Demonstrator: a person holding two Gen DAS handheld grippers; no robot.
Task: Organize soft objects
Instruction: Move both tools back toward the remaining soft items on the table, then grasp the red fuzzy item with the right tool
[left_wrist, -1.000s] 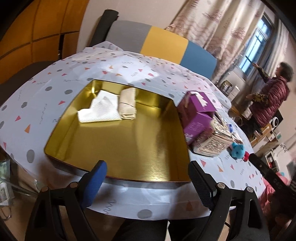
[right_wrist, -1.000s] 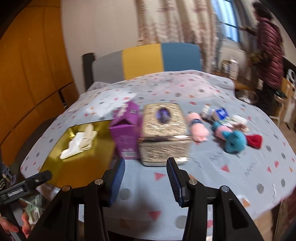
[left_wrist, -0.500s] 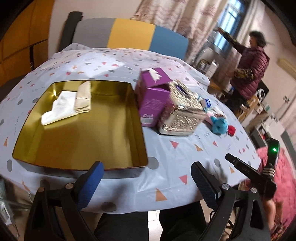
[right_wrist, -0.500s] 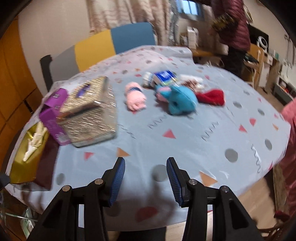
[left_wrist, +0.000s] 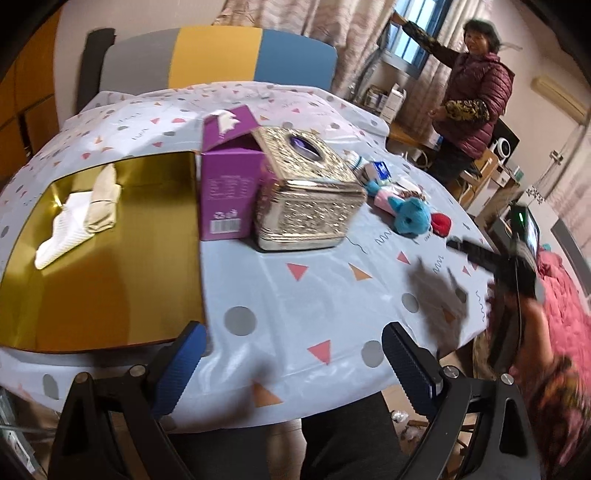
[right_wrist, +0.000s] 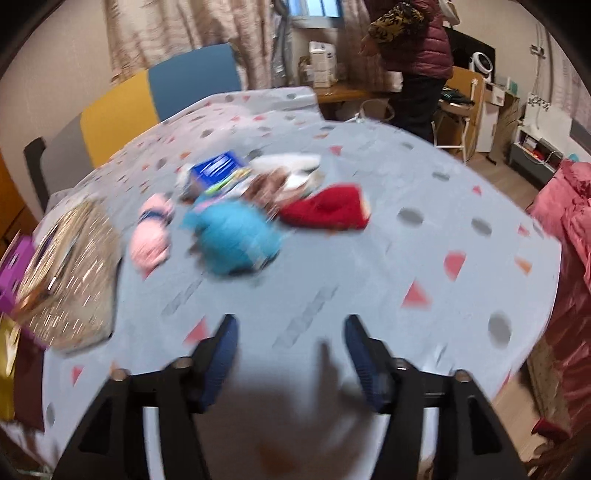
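Smooth plastic cloth with dots and triangles covered the bench (left_wrist: 317, 295). My left claw (left_wrist: 291, 365) stood spread and empty; my right claw (right_wrist: 290, 354) was opening, nothing between. Fluffy blue plush (right_wrist: 236, 236), pink roll (right_wrist: 151, 240) and red knit (right_wrist: 328, 210) lay grouped beside the embossed metal box (left_wrist: 306, 195). Two folded cloths (left_wrist: 85, 210) lay inside the shiny gold tray (left_wrist: 110, 288).

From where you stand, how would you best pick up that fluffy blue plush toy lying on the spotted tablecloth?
Probably by its rounded body, the widest part of the fluffy blue plush toy, coming down from the near, open side of the spotted tablecloth. A red knitted piece and a pink plush crowd its flanks. The right gripper, its jaws opening and empty, already faces it.
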